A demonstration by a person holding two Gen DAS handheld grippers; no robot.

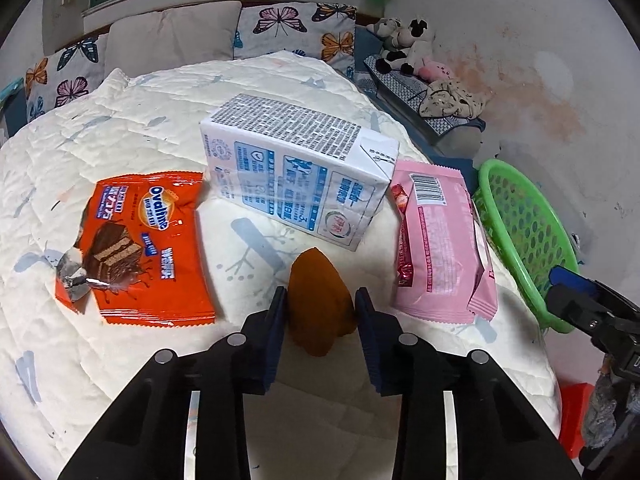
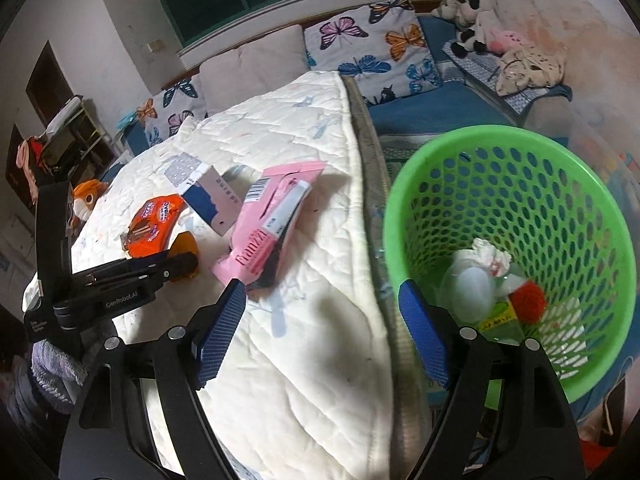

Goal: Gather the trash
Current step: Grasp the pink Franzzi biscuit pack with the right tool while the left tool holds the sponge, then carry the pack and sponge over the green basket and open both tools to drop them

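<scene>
A brown-orange scrap lies on the white quilt, and my left gripper is shut on it, both blue pads touching its sides. An orange Ovaltine wrapper lies to its left, a white-and-blue milk carton on its side behind it, and a pink snack wrapper to the right. My right gripper stands open with nothing between its fingers, above the quilt's edge beside the green basket. The basket holds crumpled tissue and a red piece.
Butterfly-print pillows and plush toys sit at the bed's far end. An orange plush lies at the quilt's far left. The basket stands off the bed's right edge on a blue surface.
</scene>
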